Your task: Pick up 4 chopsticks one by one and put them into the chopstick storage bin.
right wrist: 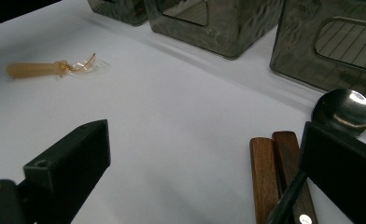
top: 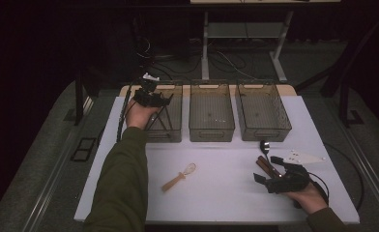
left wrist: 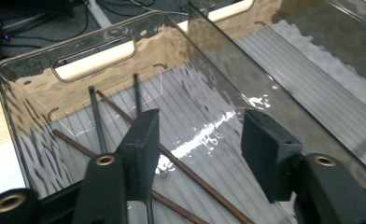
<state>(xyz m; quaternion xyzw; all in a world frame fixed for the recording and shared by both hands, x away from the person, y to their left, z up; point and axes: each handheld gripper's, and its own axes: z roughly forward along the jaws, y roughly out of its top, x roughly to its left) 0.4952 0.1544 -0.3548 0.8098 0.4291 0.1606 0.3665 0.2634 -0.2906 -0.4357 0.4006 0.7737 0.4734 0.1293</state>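
Chopsticks lying crossed in leftmost bin, beneath left gripper; jaws spread, gripping nothing. Right gripper resting on table, jaws gaping beside wooden handles and spoon.

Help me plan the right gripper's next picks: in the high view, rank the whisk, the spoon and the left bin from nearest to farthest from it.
1. Spoon, just beyond the right gripper.
2. Whisk, mid-table to its left.
3. Left bin, far left corner.
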